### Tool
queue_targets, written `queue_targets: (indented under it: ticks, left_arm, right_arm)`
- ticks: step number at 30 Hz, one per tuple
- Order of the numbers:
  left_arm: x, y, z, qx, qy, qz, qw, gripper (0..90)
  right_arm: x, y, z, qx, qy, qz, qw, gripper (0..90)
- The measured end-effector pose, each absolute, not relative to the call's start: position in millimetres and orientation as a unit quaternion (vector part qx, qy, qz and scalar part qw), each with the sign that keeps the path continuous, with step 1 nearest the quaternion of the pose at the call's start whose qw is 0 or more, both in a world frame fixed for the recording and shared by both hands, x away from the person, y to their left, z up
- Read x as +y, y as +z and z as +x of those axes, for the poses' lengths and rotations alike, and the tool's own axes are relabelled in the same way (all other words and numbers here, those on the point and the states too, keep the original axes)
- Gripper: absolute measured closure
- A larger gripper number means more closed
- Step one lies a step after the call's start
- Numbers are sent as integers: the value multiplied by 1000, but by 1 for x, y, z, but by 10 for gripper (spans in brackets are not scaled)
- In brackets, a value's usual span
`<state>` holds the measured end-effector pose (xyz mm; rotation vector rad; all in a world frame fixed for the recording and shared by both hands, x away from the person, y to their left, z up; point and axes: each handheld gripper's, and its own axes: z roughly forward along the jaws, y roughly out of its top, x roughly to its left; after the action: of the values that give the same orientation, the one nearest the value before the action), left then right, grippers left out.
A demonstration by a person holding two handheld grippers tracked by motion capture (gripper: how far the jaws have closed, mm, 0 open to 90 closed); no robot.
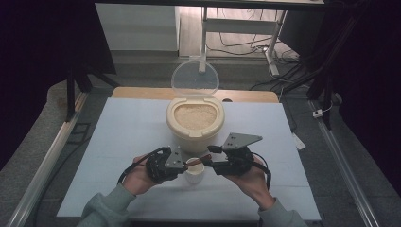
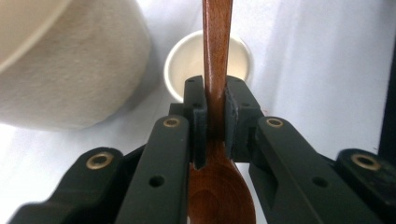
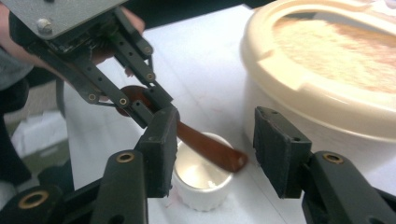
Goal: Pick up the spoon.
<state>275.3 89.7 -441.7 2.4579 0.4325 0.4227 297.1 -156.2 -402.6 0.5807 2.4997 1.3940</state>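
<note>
Wooden spoon (image 2: 217,60): dark brown, held level over the small white cup (image 1: 194,171). The left gripper (image 1: 182,163) is clamped on its neck, just where the handle meets the bowl; seen along the jaws, both black pads (image 2: 198,116) press the wood from either side, bowl end nearest the camera, handle running away over the cup's mouth.

Right gripper (image 3: 212,140): jaws stand apart with the spoon's handle tip lying between them, nearer the right pad but not pressed by either. Nothing is gripped.

Small white cup: stands on the near middle of the table, between the two hands, directly below the spoon's handle. It appears to hold a little white matter at the bottom; what it is cannot be told.

Rice container (image 1: 195,124): cream-coloured, round, filled with pale grain, just beyond the cup. Its clear lid (image 1: 195,79) stands tipped up at the far side.

Table (image 1: 118,142): pale blue-white top, the person's grey sleeves (image 1: 101,208) entering from the near edge.
</note>
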Motion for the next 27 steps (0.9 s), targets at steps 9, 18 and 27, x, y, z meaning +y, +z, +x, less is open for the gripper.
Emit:
queue_targets:
  ticks: [9,18,27]
  left_arm:
    - [91,-441,275,180,180,915,313,799]
    - [90,-438,272,185,195,905,331,798]
    - [84,-437,269,184,207,897,346,798]
  right_arm:
    - [-176,-414,292,822,490,259,134,416]
    - [-174,-428,289,813,497,278,121,387]
    - [-163,-430,289,795,524,284,117,390]
